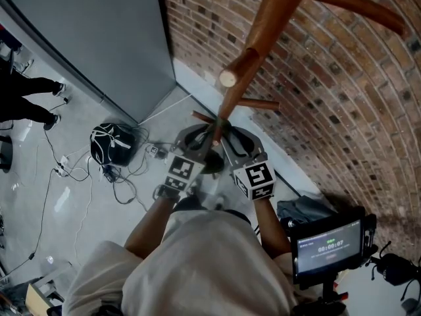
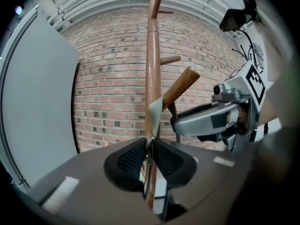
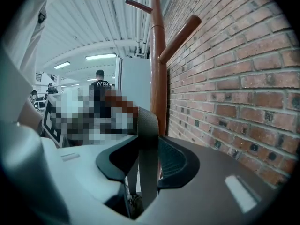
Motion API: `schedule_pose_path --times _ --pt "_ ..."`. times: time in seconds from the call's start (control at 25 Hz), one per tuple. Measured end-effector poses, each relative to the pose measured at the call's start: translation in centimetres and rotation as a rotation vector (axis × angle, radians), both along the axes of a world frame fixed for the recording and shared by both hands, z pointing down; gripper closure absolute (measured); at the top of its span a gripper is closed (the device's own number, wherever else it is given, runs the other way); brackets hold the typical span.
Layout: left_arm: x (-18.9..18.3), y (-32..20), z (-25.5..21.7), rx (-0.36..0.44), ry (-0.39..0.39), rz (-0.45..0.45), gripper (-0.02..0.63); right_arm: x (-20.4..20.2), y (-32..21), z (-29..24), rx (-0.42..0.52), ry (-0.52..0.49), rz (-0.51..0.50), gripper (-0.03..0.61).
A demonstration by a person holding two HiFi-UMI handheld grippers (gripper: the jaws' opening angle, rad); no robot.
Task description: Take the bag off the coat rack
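**Coat rack against the brick wall, grippers at its pole**

The coat rack (image 1: 263, 38) stands just before the brick wall (image 1: 342, 104), which runs along the right. A panel (image 1: 85, 38) closes the far left. The left gripper (image 1: 209, 139) and right gripper (image 1: 222, 139) sit side by side at the pole, with a bag strap (image 2: 155, 110) between the jaws of each. Left of them a cable bundle (image 1: 113, 143) lies on the floor (image 1: 39, 196). A monitor (image 1: 329, 245) stands at the near right.

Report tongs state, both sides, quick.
Left tongs: shut on the pale bag strap.
Right tongs: open, dark strap between them, not pinched.
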State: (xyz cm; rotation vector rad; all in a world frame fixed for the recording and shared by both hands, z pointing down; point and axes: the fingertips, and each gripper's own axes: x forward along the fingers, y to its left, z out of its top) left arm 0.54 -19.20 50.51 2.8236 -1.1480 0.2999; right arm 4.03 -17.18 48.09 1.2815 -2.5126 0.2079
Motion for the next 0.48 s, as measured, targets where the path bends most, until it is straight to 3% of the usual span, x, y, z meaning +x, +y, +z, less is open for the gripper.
schedule_pose_path --times 0.48 --pt "-1.01 -0.05 -0.47 0.007 0.031 -0.038 0.569 0.31 0.18 -0.46 -0.011 -0.048 0.015 0.46"
